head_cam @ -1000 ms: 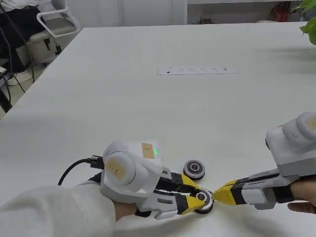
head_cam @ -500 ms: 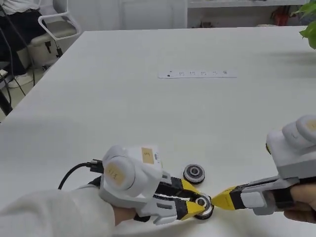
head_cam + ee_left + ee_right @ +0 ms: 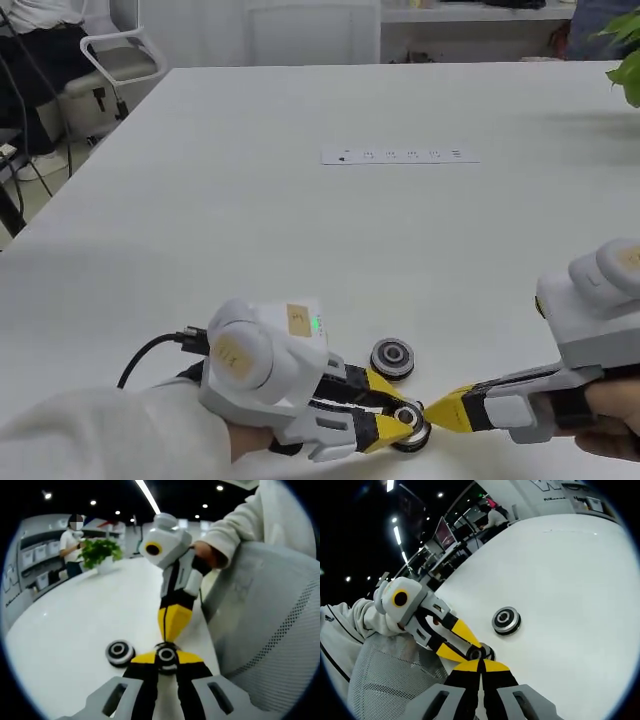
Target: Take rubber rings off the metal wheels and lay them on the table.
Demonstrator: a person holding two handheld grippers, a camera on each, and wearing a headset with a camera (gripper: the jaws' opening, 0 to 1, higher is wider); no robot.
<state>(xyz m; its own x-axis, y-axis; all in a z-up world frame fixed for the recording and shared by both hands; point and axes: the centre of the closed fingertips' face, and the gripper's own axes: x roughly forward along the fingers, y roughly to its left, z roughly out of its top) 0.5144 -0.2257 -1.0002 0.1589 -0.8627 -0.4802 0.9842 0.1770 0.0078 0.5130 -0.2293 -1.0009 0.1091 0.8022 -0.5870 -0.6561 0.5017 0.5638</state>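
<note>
Wheel (image 3: 408, 418) flat in left tongs (image 3: 402, 414), hub upward, right tongs (image 3: 431, 411) alongside.

Left gripper (image 3: 400, 412) and right gripper (image 3: 435, 410) meet tip-to-tip, jaws closed.

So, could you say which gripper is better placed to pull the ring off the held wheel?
Right. The left gripper is shut on the wheel, bracing it, while the right gripper has closed tips at its rim, probably free to peel.
</note>
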